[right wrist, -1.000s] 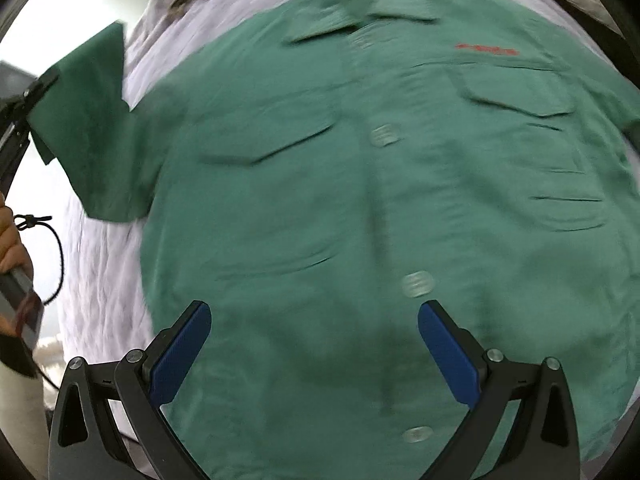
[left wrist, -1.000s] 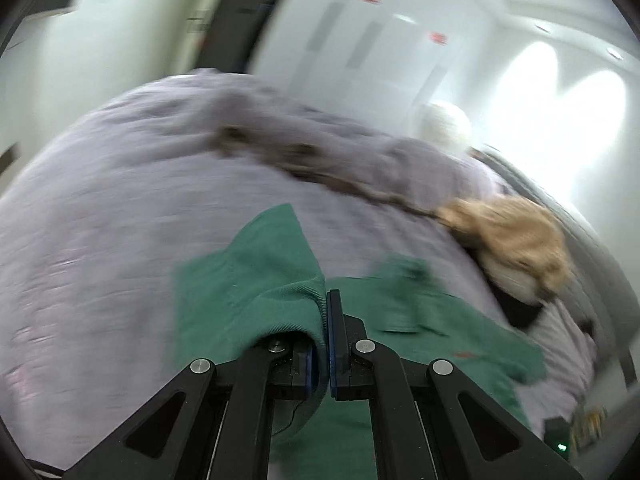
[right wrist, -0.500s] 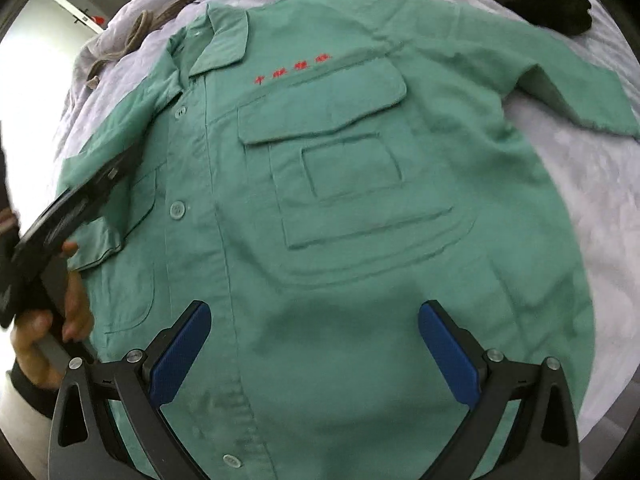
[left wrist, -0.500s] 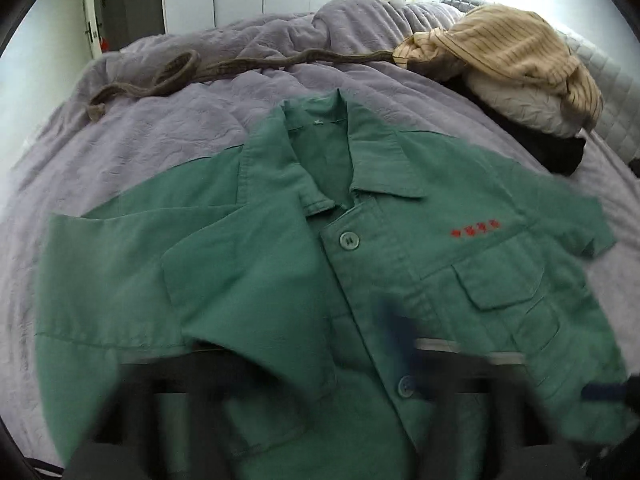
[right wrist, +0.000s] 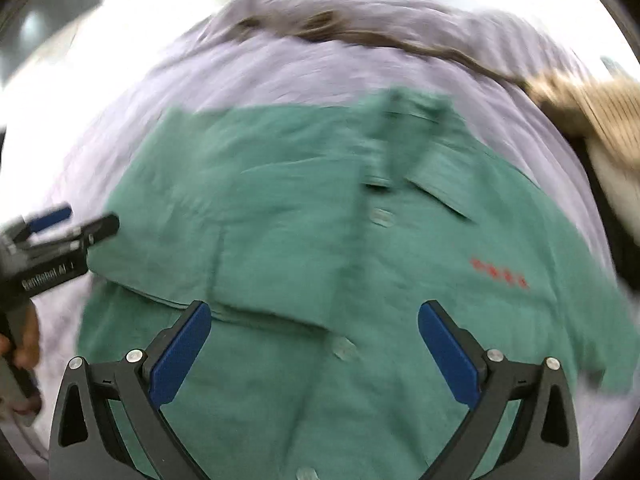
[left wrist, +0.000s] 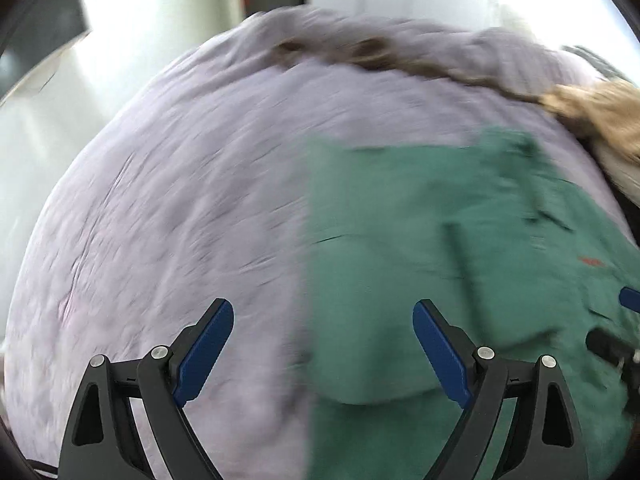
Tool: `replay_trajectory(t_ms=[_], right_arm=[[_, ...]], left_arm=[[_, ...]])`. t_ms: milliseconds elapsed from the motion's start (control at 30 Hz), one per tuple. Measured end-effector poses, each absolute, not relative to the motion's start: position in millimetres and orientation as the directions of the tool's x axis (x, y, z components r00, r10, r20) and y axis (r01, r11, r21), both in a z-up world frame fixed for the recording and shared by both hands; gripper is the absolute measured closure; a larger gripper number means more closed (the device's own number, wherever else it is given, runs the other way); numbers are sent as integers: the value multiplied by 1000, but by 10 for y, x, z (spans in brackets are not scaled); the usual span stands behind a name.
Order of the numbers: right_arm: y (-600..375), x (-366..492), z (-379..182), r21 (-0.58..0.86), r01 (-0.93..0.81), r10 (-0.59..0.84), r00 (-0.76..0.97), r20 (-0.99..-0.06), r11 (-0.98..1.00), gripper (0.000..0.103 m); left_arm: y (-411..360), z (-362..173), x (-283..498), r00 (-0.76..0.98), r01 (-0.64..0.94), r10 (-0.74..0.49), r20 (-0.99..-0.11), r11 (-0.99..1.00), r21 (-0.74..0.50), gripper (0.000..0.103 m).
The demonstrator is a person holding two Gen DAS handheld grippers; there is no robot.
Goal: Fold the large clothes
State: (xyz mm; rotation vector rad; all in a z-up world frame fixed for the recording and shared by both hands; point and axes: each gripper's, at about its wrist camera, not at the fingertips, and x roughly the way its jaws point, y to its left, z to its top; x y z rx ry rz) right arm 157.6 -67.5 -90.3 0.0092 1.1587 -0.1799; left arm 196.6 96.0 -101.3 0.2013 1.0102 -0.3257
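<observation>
A tan striped garment (right wrist: 600,120) is seen heaped at the far right of the bed, a brownish cord-like strip (right wrist: 360,38) trailing leftward from it across the lilac bedspread (left wrist: 180,200). The green shirt (right wrist: 320,240) is spread front-up on that bedspread, one sleeve folded over the chest, collar toward the far side. The left gripper (left wrist: 323,344) is held wide apart and empty at the shirt's edge; the right gripper (right wrist: 314,344) is likewise spread, nothing clasped, above the buttons. Pale walls are glimpsed beyond, blurred.

Black angular gripper frames, blue-padded fingers (left wrist: 440,348), silver screws, bare hand (right wrist: 24,344)
</observation>
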Motion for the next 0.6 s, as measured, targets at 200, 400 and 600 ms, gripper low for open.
replay_trajectory(t_ms=[200, 400, 600], right_arm=[[-545, 2038, -1311, -257, 157, -295, 326, -898, 954, 3], [-1090, 1874, -1084, -110, 335, -236, 362, -902, 936, 87], [-2265, 1273, -953, 180, 599, -112, 416, -902, 780, 87]], left_arm=[[1102, -1263, 2065, 461, 303, -141, -876, 953, 6, 11], [1097, -1386, 2117, 429, 288, -131, -894, 958, -3, 11], [1230, -1196, 2009, 466, 325, -152, -872, 946, 9, 11]])
